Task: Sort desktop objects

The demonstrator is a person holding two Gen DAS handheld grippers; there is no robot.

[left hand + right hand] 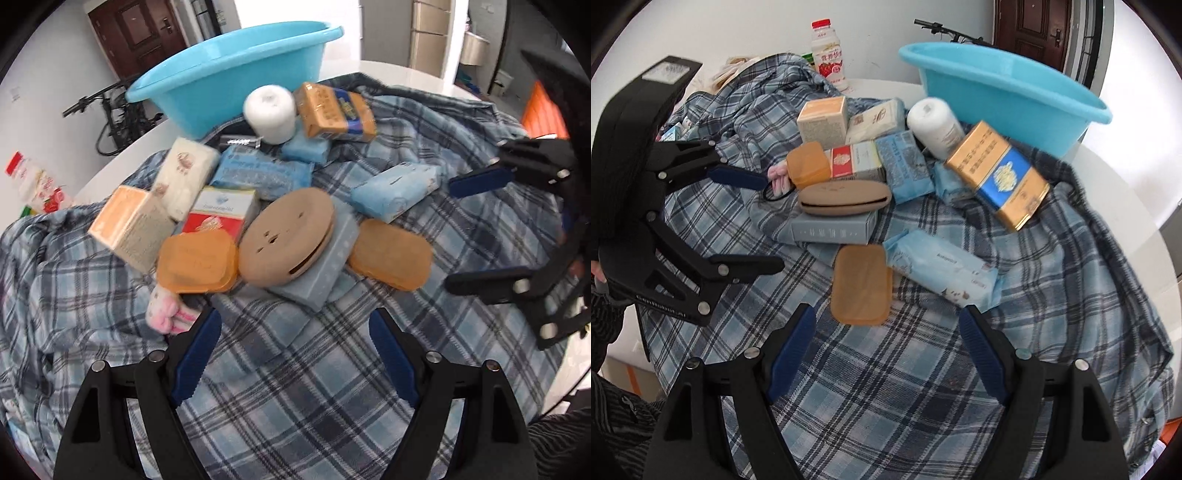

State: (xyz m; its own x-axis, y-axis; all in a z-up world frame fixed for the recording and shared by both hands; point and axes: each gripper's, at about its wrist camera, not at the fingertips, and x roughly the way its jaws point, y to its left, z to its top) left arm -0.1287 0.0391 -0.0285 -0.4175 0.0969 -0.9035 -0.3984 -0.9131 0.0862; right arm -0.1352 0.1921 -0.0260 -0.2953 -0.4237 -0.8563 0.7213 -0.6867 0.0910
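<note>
A: Crowding a blue-and-white plaid cloth (905, 387) spread over a white table (406, 75), a jumble of packets and boxes lies near a light blue plastic basin (1004, 92).

B: What's in the heap?

A: A gold-and-blue rectangular tin (997, 177) lies tilted at the basin's foot, beside a white cylindrical roll (934, 125). A tan round clamshell case (846, 197) rests on a grey flat box (833, 229). Just beside them lies a flat orange plastic lid (860, 286), with a pale blue tissue packet (942, 269) touching its edge.

B: And the basin?

A: Standing upright at the cloth's far edge; its inside cannot be seen from either view.

B: The tongs?

A: The left gripper (291, 354) and right gripper (886, 350) both hang above bare plaid, jaws well apart, nothing between them.
</note>
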